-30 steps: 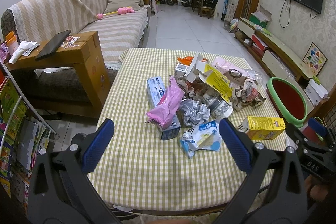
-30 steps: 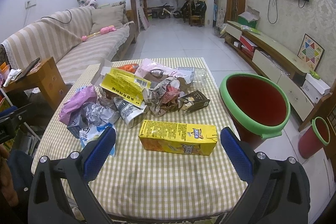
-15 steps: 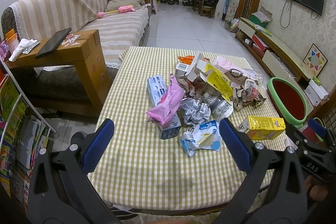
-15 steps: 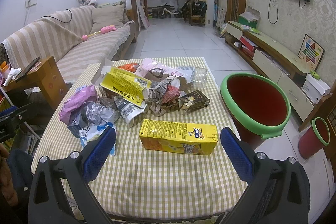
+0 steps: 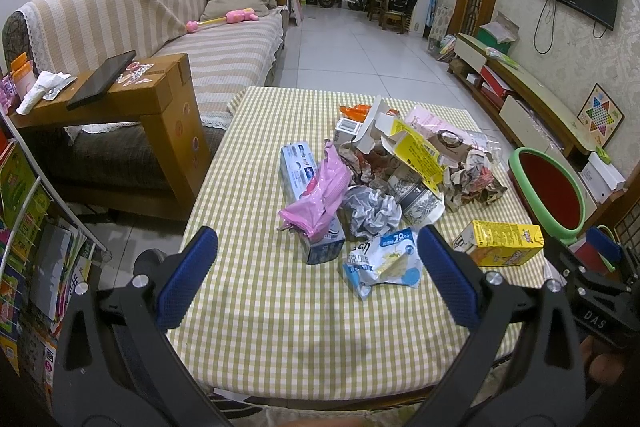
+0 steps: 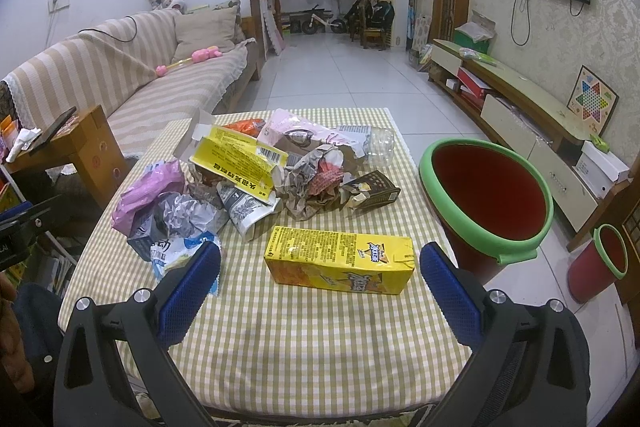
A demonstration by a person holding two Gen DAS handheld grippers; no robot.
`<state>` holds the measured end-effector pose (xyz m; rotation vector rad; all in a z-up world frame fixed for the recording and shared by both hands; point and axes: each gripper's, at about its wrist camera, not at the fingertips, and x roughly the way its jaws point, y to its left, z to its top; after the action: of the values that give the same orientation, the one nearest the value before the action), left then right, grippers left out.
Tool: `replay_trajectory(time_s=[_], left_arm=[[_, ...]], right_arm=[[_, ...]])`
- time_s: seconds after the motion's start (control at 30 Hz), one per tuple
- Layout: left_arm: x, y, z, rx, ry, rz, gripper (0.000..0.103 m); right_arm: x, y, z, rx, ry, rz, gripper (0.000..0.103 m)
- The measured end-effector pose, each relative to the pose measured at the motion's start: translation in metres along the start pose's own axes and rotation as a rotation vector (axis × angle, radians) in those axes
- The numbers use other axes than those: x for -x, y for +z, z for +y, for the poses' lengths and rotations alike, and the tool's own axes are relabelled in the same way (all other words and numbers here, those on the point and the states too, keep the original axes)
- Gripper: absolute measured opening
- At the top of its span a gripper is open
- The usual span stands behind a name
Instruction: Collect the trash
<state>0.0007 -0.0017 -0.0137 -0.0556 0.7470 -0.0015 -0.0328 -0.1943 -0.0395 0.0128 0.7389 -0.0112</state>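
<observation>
A heap of trash lies on the checked table point(image 5: 260, 307): a pink plastic bag point(image 5: 320, 199), crumpled foil point(image 5: 372, 213), a blue-and-white wrapper point(image 5: 380, 263), a blue carton point(image 5: 298, 167) and crumpled paper point(image 6: 316, 179). A yellow carton point(image 6: 340, 259) lies apart from the heap, straight ahead of my open right gripper point(image 6: 320, 279). A red bin with a green rim point(image 6: 486, 195) stands off the table's right edge. My left gripper point(image 5: 318, 271) is open above the near table, with the wrapper just beyond its right fingertip. Both hold nothing.
A striped sofa point(image 5: 160, 27) and a wooden side table point(image 5: 120, 95) with a tablet stand to the left. A magazine rack point(image 5: 24, 227) is at the near left. A smaller red bin point(image 6: 600, 263) sits on the floor right, before a low TV cabinet point(image 6: 520, 99).
Both views have shifted very slightly; the grippers stay open and no trash has moved.
</observation>
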Motion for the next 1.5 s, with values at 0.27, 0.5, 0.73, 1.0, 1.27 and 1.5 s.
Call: replay_trajectory(time_s=[0.27, 0.5, 0.73, 1.0, 1.27, 1.5], left_arm=[[-0.006, -0.003, 0.002, 0.005, -0.004, 0.019, 0.098], [-0.036, 0.01, 0.005, -0.035, -0.038, 0.108, 0.098], [-0.076, 0.025, 0.008, -0.069, -0.04, 0.225, 0.098], [-0.11, 0.033, 0.012, -0.114, -0.059, 0.314, 0.097], [-0.136, 0.036, 0.008, -0.144, -0.083, 0.377, 0.092], [-0.157, 0.036, 0.01, -0.114, -0.097, 0.431, 0.068]], right_arm=[[-0.01, 0.0, 0.0, 0.052, -0.008, 0.036, 0.096], [-0.035, 0.009, -0.006, 0.172, 0.012, 0.096, 0.096], [-0.075, 0.015, -0.019, 0.29, 0.044, 0.196, 0.096], [-0.113, 0.016, -0.025, 0.467, 0.125, 0.307, 0.096], [-0.144, 0.014, -0.011, 0.667, 0.227, 0.411, 0.096], [-0.17, 0.017, -0.01, 0.703, 0.246, 0.455, 0.075]])
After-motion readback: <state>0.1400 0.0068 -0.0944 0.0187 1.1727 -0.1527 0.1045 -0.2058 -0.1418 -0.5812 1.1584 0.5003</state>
